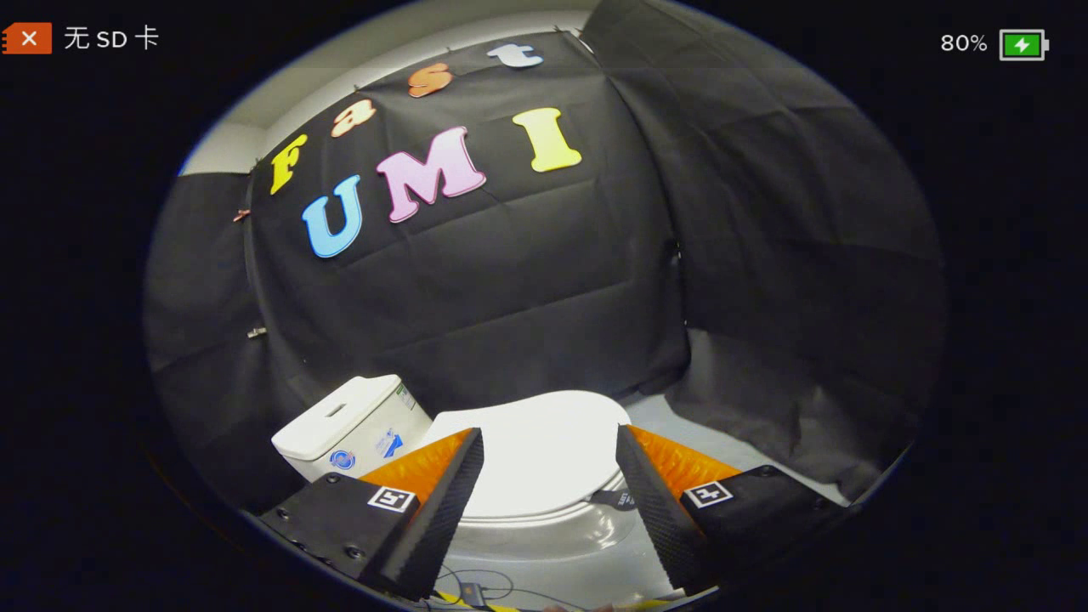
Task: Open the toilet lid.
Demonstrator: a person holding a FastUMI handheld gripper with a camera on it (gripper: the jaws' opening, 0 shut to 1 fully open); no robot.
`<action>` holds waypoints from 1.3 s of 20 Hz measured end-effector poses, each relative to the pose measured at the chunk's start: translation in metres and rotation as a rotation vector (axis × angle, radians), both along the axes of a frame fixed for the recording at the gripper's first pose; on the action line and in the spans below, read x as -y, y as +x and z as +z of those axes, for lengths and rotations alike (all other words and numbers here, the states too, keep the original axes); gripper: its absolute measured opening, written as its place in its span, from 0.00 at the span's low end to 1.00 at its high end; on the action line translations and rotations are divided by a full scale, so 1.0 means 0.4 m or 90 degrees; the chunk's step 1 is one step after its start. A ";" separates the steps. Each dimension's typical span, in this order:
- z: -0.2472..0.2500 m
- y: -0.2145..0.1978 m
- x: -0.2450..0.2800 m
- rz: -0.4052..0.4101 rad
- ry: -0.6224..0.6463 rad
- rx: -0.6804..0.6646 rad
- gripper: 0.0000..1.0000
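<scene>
My gripper is wide open, the two fingers spread well apart and holding nothing. No contact with any surface that I can see; both tips hang in the air above the toilet.

Between the fingers, and just beyond them: the toilet lid. White, smooth, rounded, lying flat and closed on the bowl. Its front rim curves across the gap between my fingers. A small dark tab or strap sits at the lid's edge, just beside my right finger; too small to tell what it is exactly.

Under the lid, the pale rim of the bowl shows as a wider ring.

Beyond my left finger: the tank, white, box-shaped, with a slot-like button on top and two small stickers on its side. It stands against the wall behind the lid.

Below my fingers, near the floor: thin cables and a small dark box, lying loose.

Floor: pale grey, bare to the right of the toilet.

Room: black cloth hangs as the wall behind and to both sides, creased and pinned in panels. Above the cloth, a strip of white ceiling.
</scene>
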State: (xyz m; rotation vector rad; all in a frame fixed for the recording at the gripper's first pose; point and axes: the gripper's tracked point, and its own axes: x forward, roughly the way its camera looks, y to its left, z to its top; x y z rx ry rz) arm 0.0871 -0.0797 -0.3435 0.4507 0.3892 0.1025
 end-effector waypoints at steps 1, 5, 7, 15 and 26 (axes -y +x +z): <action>-0.035 0.010 0.007 0.004 0.026 -0.024 0.99; -0.179 0.045 0.068 -0.014 0.115 -0.120 0.99; -0.222 0.066 0.080 -0.023 0.165 -0.155 0.99; -0.424 0.101 0.106 -0.040 0.321 -0.271 0.99; -0.550 0.151 0.075 -0.039 0.507 -0.345 0.71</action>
